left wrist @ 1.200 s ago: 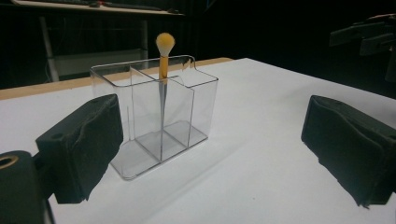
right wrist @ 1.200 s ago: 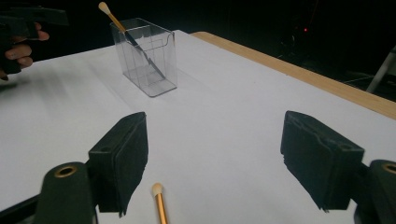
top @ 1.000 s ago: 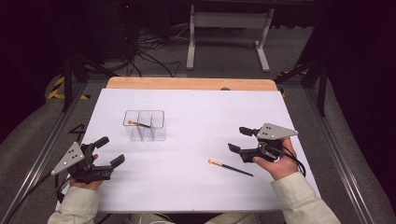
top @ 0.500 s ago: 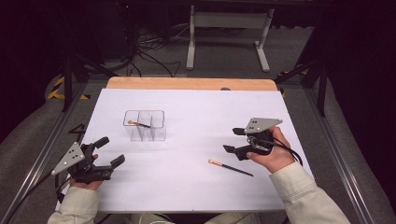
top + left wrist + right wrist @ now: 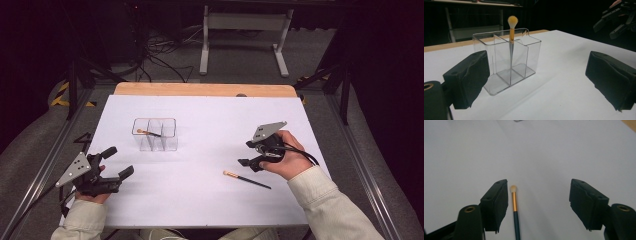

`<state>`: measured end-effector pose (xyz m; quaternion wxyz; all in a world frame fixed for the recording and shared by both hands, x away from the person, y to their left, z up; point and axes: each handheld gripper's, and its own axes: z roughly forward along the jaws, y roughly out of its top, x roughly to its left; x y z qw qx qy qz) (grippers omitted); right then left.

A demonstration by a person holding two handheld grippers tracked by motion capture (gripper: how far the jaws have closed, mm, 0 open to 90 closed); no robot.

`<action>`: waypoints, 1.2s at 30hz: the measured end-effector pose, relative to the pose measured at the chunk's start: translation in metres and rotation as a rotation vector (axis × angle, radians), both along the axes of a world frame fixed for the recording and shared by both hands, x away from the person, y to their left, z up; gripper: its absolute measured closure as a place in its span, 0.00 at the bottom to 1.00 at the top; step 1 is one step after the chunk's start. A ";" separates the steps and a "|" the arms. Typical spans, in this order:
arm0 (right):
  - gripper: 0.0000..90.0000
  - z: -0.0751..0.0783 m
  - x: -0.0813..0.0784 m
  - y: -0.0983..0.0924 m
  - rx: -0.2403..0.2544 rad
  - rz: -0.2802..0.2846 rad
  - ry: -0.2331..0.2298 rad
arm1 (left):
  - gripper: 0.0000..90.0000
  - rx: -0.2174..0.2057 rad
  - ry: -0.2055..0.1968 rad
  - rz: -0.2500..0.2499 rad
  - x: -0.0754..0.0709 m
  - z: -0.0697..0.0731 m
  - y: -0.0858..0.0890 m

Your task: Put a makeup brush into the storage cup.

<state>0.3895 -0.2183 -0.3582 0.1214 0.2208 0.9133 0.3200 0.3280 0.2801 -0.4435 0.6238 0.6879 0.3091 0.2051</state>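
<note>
A clear three-compartment organizer (image 5: 155, 134) stands on the white table sheet, with a yellow-tipped brush (image 5: 141, 132) leaning in it. In the left gripper view the organizer (image 5: 506, 57) and that brush (image 5: 512, 22) stand ahead of my open left gripper (image 5: 539, 80), which rests at the near left (image 5: 119, 161). A second brush (image 5: 246, 179), dark-handled with a gold ferrule, lies flat at the near right. My right gripper (image 5: 246, 153) hovers just above it, open, its jaws having just closed a little. Seen from the right gripper (image 5: 541, 202), this brush (image 5: 514, 205) lies below, near the left jaw, untouched.
The white sheet (image 5: 210, 120) covers the table; a wooden edge (image 5: 200, 89) shows at the far side. Metal rails run along both sides. A grey stand (image 5: 240, 40) and cables sit on the floor beyond. The right gripper (image 5: 616, 20) shows far off in the left gripper view.
The right hand has moved left and slightly away from the person, tipping its gripper down over the lying brush. The left hand and both brushes have stayed put.
</note>
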 end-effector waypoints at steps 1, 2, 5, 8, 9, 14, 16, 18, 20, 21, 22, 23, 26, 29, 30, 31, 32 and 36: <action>0.36 0.000 0.000 0.001 -0.013 0.002 0.007 | 0.07 0.000 0.001 0.001 0.000 0.000 0.000; 0.36 -0.001 0.001 0.002 -0.024 0.003 0.013 | 0.07 0.000 0.002 0.001 0.000 0.000 0.000; 0.37 -0.001 0.002 0.005 -0.060 0.013 0.032 | 0.07 0.003 0.001 0.003 0.000 0.000 0.000; 0.39 -0.003 0.004 0.008 -0.089 0.025 0.057 | 0.07 0.003 0.001 0.003 0.000 0.000 0.000; 0.39 -0.003 0.004 0.008 -0.089 0.025 0.057 | 0.07 0.004 0.000 0.002 0.000 0.000 0.000; 0.42 -0.009 0.006 0.011 -0.152 0.035 0.101 | 0.07 0.002 0.003 0.001 0.000 0.000 0.000; 0.44 -0.011 0.006 0.012 -0.178 0.038 0.119 | 0.07 0.003 0.004 -0.004 0.000 0.000 0.000; 0.46 -0.012 0.006 0.013 -0.194 0.042 0.129 | 0.07 0.004 0.006 -0.005 0.000 0.000 -0.001; 0.48 -0.014 0.005 0.014 -0.212 0.044 0.142 | 0.06 0.004 0.004 -0.003 0.000 0.000 -0.001; 0.49 -0.014 0.005 0.014 -0.216 0.047 0.148 | 0.06 0.006 0.005 -0.004 0.000 0.000 -0.001; 0.50 -0.016 0.005 0.015 -0.229 0.046 0.155 | 0.06 0.006 0.005 -0.004 0.000 0.000 -0.001; 0.50 -0.016 0.005 0.015 -0.235 0.047 0.159 | 0.06 0.005 0.005 -0.002 0.000 0.000 -0.001; 0.52 -0.019 0.005 0.016 -0.257 0.053 0.176 | 0.06 0.005 0.005 -0.004 0.000 -0.001 -0.001; 0.52 -0.021 0.005 0.018 -0.272 0.059 0.183 | 0.06 0.008 0.006 -0.005 0.001 -0.001 -0.001; 0.52 -0.021 0.005 0.018 -0.277 0.061 0.187 | 0.06 0.008 0.006 -0.004 0.001 -0.001 -0.001; 0.53 -0.023 0.005 0.019 -0.287 0.066 0.191 | 0.06 0.008 0.006 -0.005 0.001 -0.001 -0.001; 0.54 -0.024 0.005 0.021 -0.301 0.067 0.203 | 0.06 0.008 0.005 -0.004 0.001 -0.001 -0.001; 0.56 -0.028 0.005 0.024 -0.333 0.077 0.217 | 0.06 0.008 0.007 -0.006 0.001 -0.001 -0.001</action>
